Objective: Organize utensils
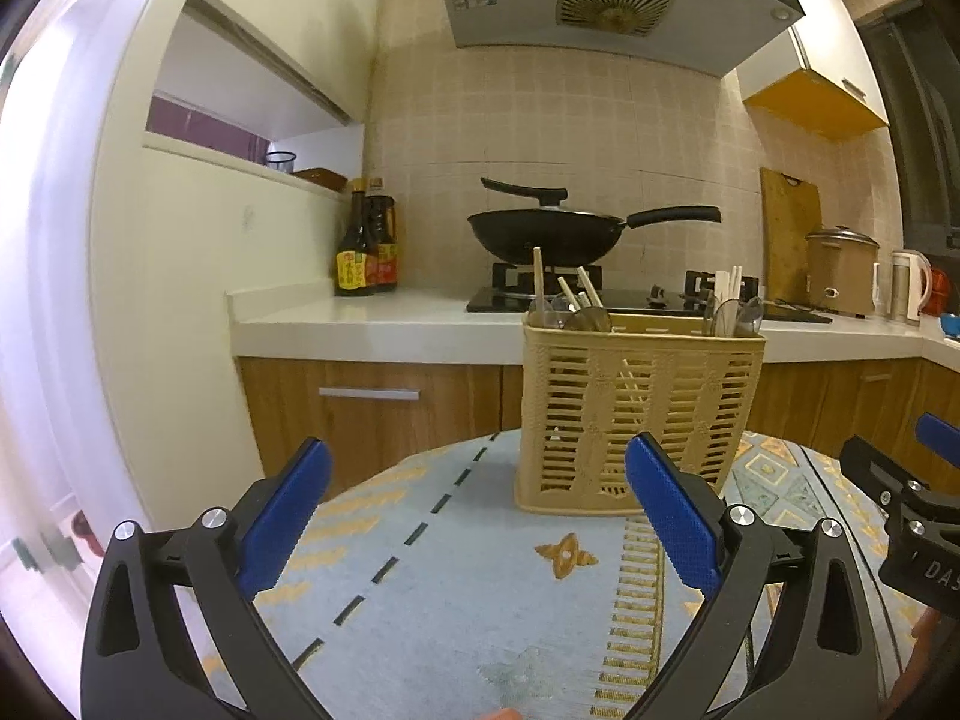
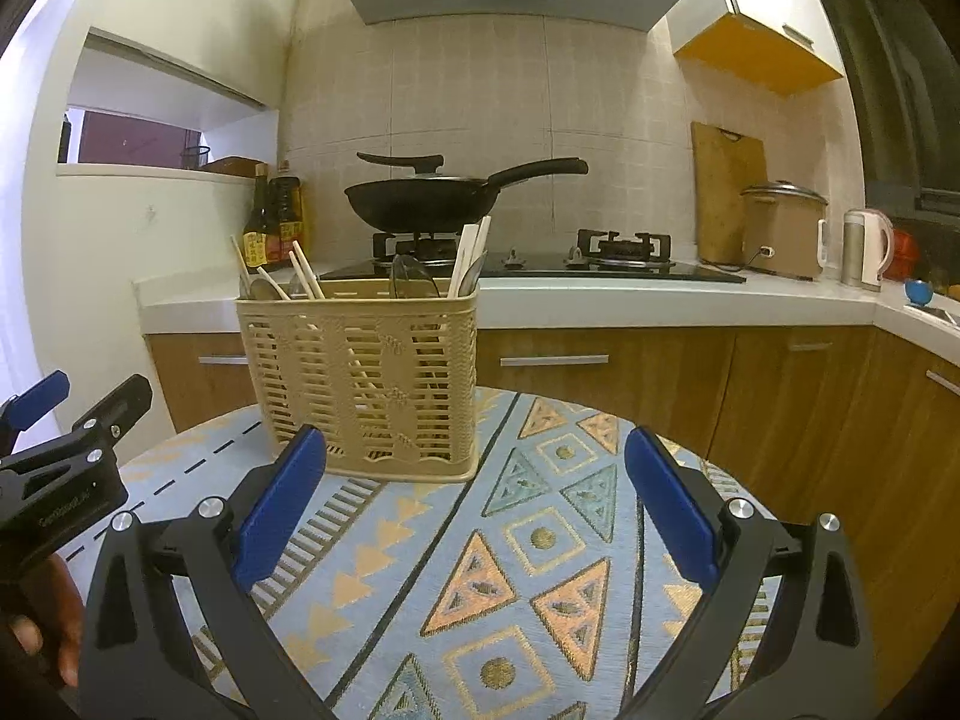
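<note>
Looking across a round table [image 2: 540, 570] draped in a pale blue patterned cloth, we see a kitchen behind it: a white counter [image 1: 360, 324] over wooden cabinets, a tiled wall, a range hood [image 1: 600, 0] and a gas hob with two burners. One black wok [image 2: 426, 204] with its lid sits on the left burner. Two dark sauce bottles [image 1: 366, 240] stand at the counter's left end; one cutting board [image 2: 726, 192], one rice cooker [image 2: 783, 228] and one kettle [image 2: 864, 246] stand to the right.

We hold both tools low over the cloth, pointing slightly downward at the beige slatted utensil basket [image 1: 636, 414]. The left gripper [image 1: 480, 504] has its jaws wide apart with nothing between them; the right gripper [image 2: 474, 498] is likewise spread and empty. A hand [image 2: 54, 624] shows at the lower left edge of the right view.

The one basket stands upright on the table's far side, holding chopsticks [image 2: 306, 273] and spoons [image 1: 735, 315] in two clusters, at its left and right ends; their exact number we cannot tell.
</note>
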